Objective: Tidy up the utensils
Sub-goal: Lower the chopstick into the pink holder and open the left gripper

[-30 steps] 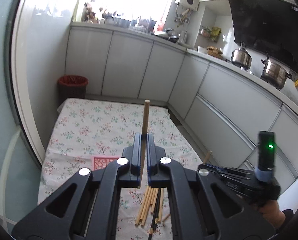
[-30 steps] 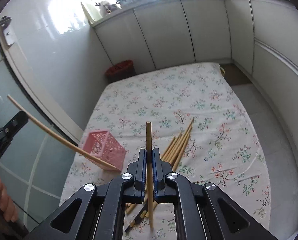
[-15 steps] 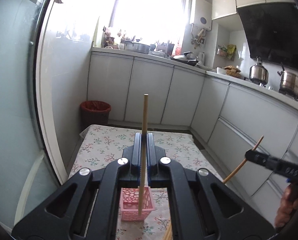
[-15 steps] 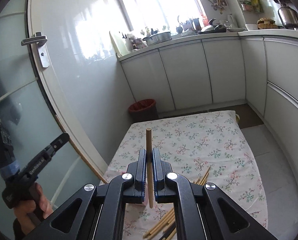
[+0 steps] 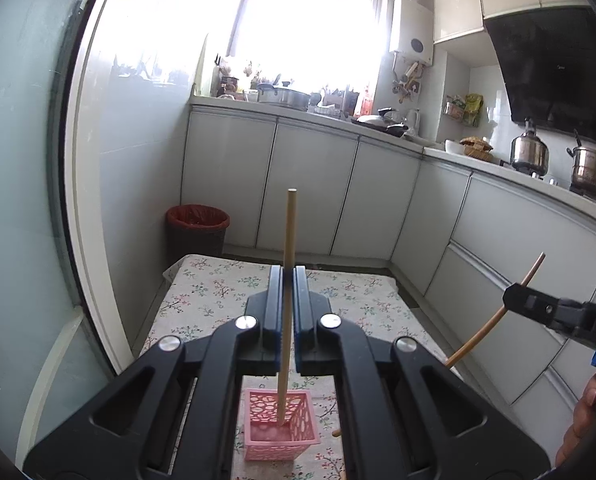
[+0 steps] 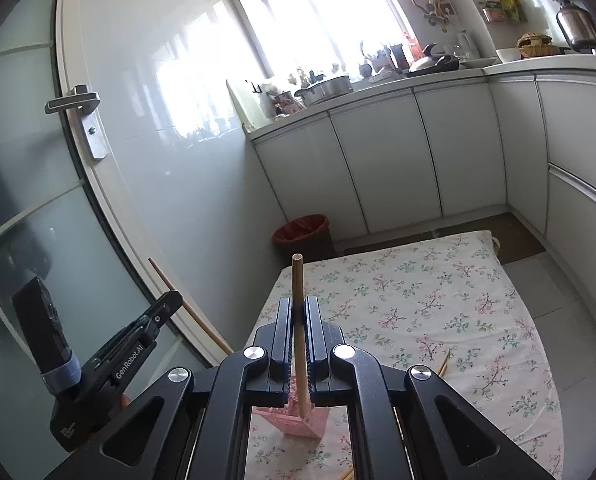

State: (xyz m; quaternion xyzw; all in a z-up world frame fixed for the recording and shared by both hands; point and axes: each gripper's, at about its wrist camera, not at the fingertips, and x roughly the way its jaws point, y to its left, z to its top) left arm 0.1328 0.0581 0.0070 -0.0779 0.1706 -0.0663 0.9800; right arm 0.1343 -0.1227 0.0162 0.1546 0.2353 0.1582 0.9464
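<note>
My left gripper [image 5: 287, 276] is shut on a wooden chopstick [image 5: 289, 232] held upright, its lower end above the open pink basket [image 5: 280, 428] on the floral-clothed table [image 5: 226, 292]. My right gripper [image 6: 299, 308] is shut on another wooden chopstick [image 6: 297, 280], also upright, with the pink basket [image 6: 298, 424] below it. The right gripper also shows at the right of the left wrist view [image 5: 516, 302], and the left gripper at the left of the right wrist view [image 6: 166, 308]. Loose chopsticks [image 6: 444, 362] lie on the cloth.
A red-lined bin [image 5: 197, 228] stands beyond the table's far left corner. White kitchen cabinets [image 5: 310, 188] run along the back and right. A glass door with a handle [image 6: 74, 100] is on the left. Pots [image 5: 592, 174] sit on the stove.
Both grippers have risen and tilted up with their chopsticks. The pink basket now sits directly under both held chopsticks, and the loose pile has dropped mostly out of view.
</note>
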